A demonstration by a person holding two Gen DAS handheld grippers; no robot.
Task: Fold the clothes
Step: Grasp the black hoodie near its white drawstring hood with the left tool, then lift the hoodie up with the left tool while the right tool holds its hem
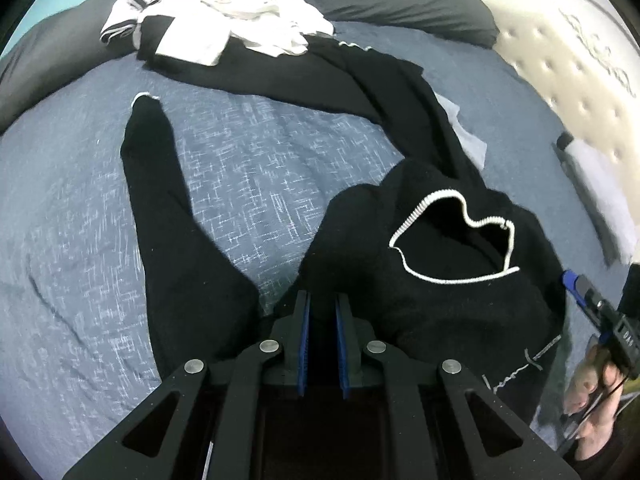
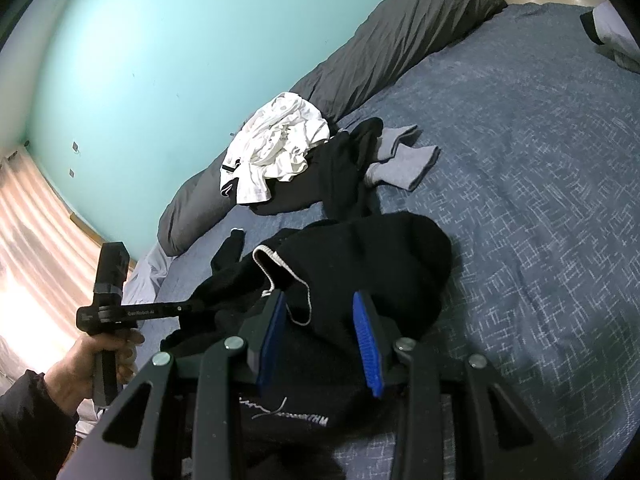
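A black sweater (image 1: 440, 300) with a white-trimmed neckline (image 1: 452, 236) lies bunched on the blue patterned bedspread (image 1: 248, 160). One sleeve (image 1: 160, 184) stretches away to the left. My left gripper (image 1: 322, 300) is shut on a fold of the black fabric at the shoulder. In the right wrist view the same sweater (image 2: 360, 260) fills the gap of my right gripper (image 2: 320, 300), whose blue pads press on a thick bunch of it near the collar. The left gripper (image 2: 196, 304), held by a hand (image 2: 80, 364), reaches into the sweater from the left.
A crumpled white garment (image 2: 276, 148) lies on another black garment (image 2: 320, 176) further up the bed, with grey socks (image 2: 404, 156) beside them. A dark grey duvet roll (image 2: 360, 48) runs along the teal wall (image 2: 160, 40). A tufted headboard (image 1: 580, 60) is at the right.
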